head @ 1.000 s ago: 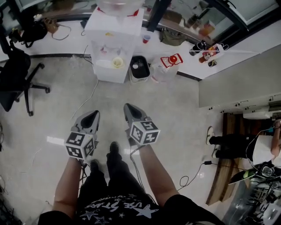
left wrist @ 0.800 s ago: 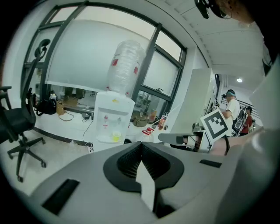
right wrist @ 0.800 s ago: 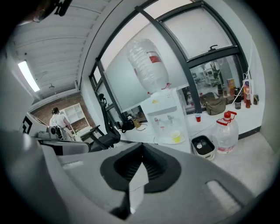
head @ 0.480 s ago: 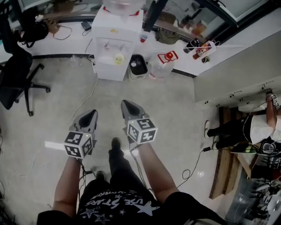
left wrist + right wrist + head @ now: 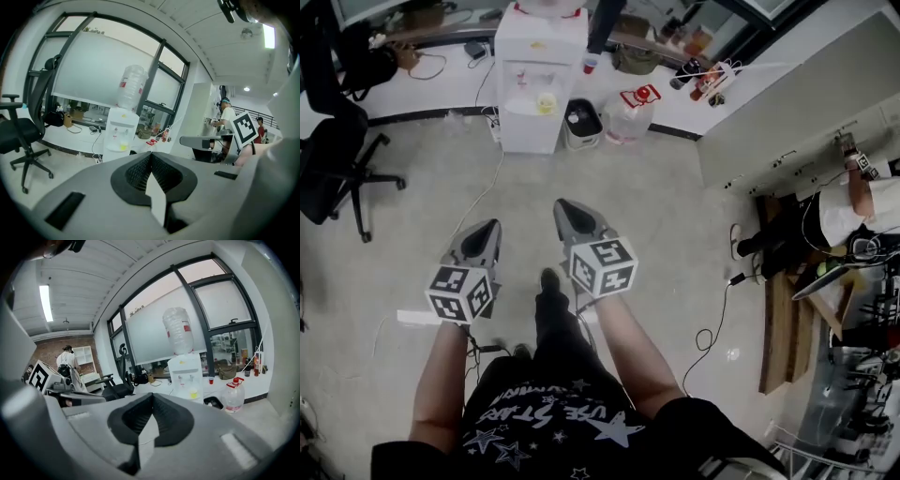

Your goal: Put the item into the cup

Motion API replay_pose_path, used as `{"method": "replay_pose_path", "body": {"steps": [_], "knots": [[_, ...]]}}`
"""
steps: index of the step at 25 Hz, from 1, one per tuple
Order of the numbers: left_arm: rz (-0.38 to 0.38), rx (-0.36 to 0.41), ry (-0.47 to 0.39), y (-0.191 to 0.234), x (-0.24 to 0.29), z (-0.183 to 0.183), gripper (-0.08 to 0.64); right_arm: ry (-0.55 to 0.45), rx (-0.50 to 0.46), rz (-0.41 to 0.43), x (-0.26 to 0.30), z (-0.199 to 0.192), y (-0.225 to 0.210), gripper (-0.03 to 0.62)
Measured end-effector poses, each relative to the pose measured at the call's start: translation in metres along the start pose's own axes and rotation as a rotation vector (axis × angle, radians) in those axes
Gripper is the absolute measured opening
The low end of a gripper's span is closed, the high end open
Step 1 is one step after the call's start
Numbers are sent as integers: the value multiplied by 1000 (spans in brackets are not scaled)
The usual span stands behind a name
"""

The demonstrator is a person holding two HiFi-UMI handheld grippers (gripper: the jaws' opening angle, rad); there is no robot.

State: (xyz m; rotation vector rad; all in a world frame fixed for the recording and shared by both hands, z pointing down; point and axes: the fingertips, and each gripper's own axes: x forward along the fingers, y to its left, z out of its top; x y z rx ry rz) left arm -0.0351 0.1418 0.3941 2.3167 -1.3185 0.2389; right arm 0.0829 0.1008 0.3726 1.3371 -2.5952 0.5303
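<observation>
Both grippers are held out over the bare floor, in front of the person's legs. My left gripper [image 5: 488, 227] is shut, its jaws pressed together with nothing between them [image 5: 151, 155]. My right gripper [image 5: 563, 206] is also shut and empty [image 5: 151, 397]. A small red cup [image 5: 589, 66] stands on the white ledge beside the water dispenser, far ahead of both grippers; the same red cup [image 5: 212, 380] shows in the right gripper view. I see no item for the cup near either gripper.
A white water dispenser [image 5: 534, 80] stands ahead by the window wall, with a black bin [image 5: 582, 122] and a red-capped water jug [image 5: 630, 111] next to it. A black office chair [image 5: 337, 155] is at the left. A person [image 5: 848, 206] and a cable [image 5: 712, 336] are at the right.
The head view has shifted, so the dispenser sits higher and farther in the frame. Both grippers stay shut and level; the left one has drifted slightly down and left.
</observation>
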Motion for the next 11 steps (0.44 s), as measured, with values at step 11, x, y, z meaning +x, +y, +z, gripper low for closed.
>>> {"method": "replay_pose_path", "body": {"steps": [11], "knots": [[-35,65,-25,-51,-99,-37,3,-3,-25,-10,-79,-40,82,0]]}}
